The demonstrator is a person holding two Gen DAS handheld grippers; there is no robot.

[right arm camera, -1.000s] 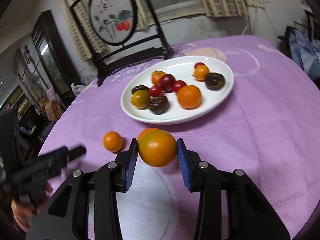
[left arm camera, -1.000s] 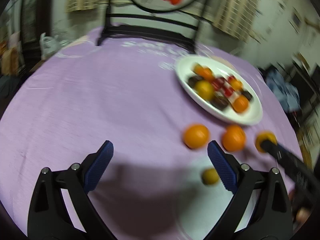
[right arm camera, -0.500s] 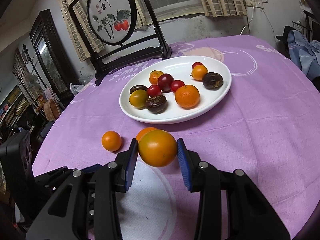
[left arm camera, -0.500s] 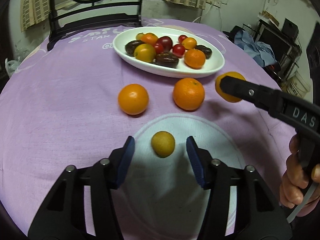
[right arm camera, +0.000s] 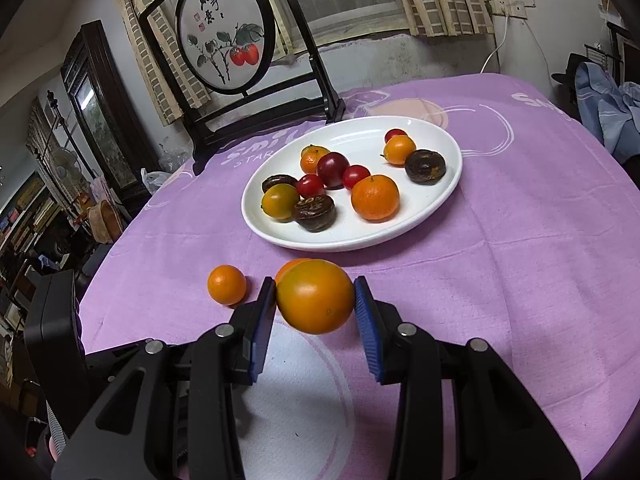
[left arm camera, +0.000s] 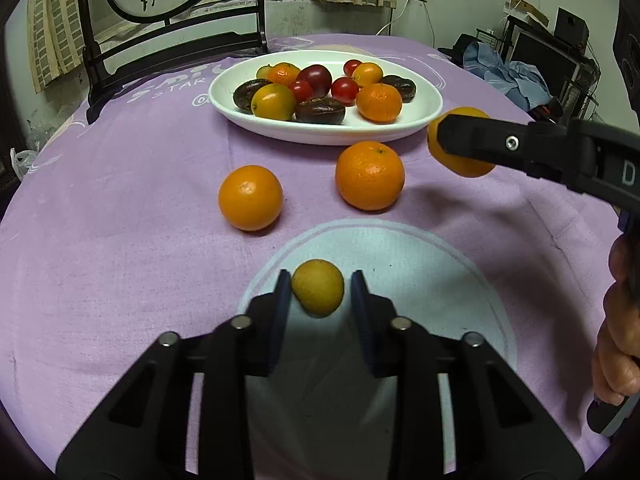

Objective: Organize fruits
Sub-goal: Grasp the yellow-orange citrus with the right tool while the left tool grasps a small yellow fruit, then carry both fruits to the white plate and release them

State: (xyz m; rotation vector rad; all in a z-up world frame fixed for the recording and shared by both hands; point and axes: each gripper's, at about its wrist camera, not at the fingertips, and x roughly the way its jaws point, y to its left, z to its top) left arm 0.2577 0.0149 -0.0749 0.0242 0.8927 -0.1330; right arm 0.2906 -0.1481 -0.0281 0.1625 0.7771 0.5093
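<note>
Left claw (left arm camera: 318, 292): has just been closing, now pinching a small yellow fruit (left arm camera: 318, 287) on the pale blue circle (left arm camera: 420, 272) printed on the cloth.
Right claw (right arm camera: 315, 298): clamped on an orange fruit (right arm camera: 315, 296), held above the bench (right arm camera: 540, 260) (a hand (left arm camera: 618, 344) shows at the frame edge).
Loose oranges: two (left arm camera: 250, 197) (left arm camera: 369, 175) on the purple cloth, near the plate.
Plate (right arm camera: 416, 224): white, holding mixed orange, red and dark fruits.

the left gripper (left arm camera: 318, 292) has come in over the small yellow fruit (left arm camera: 318, 287). its jaws have just been closing and now pinch that fruit from both sides.
</note>
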